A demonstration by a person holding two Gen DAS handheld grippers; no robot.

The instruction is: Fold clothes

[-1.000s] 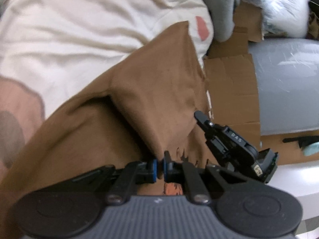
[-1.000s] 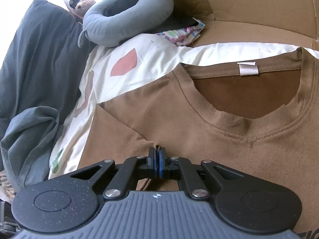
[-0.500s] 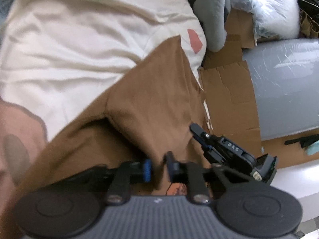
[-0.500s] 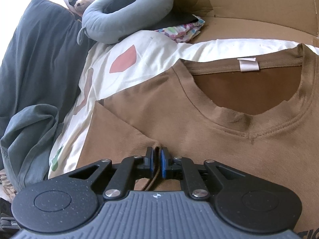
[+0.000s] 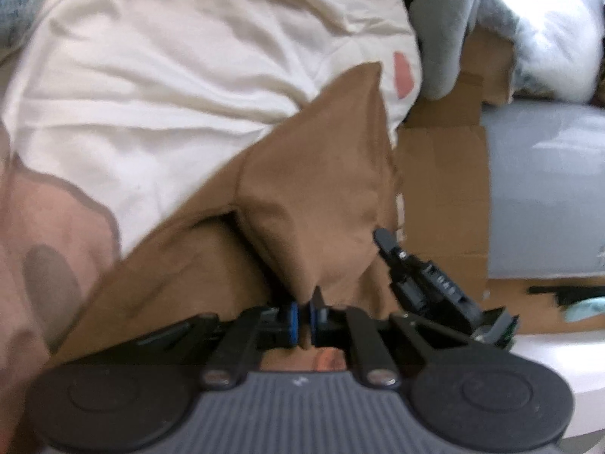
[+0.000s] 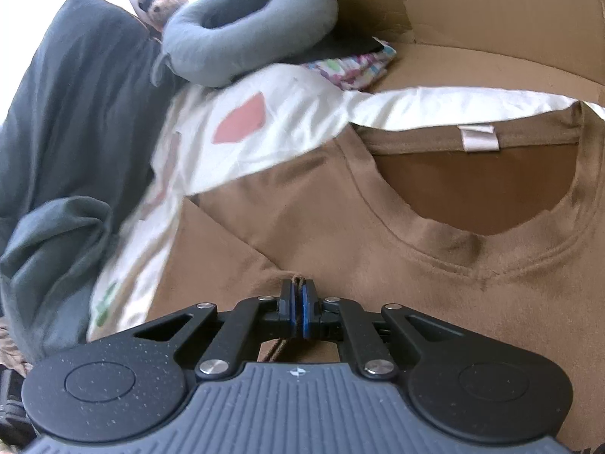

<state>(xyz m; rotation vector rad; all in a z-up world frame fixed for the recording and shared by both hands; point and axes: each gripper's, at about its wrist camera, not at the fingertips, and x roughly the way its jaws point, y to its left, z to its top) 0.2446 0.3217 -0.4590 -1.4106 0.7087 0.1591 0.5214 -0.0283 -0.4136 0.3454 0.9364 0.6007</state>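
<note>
Brown t-shirt [image 6: 397, 265] lies spread on a cream patterned sheet [image 5: 170, 94], collar and white neck tag [image 6: 478, 138] toward the cardboard [image 6: 472, 19] behind. Left gripper [image 5: 302, 319] pinched narrow on a raised fold of the shirt; right gripper [image 6: 297, 312] clamped tight on a bunched seam near the sleeve. Around: grey neck pillow [image 6: 245, 34], dark grey pillow [image 6: 72, 94], crumpled grey cloth [image 6: 53, 249], colourful fabric [image 6: 355, 68], grey surface [image 5: 544, 189] beside flattened cardboard [image 5: 442, 196].
</note>
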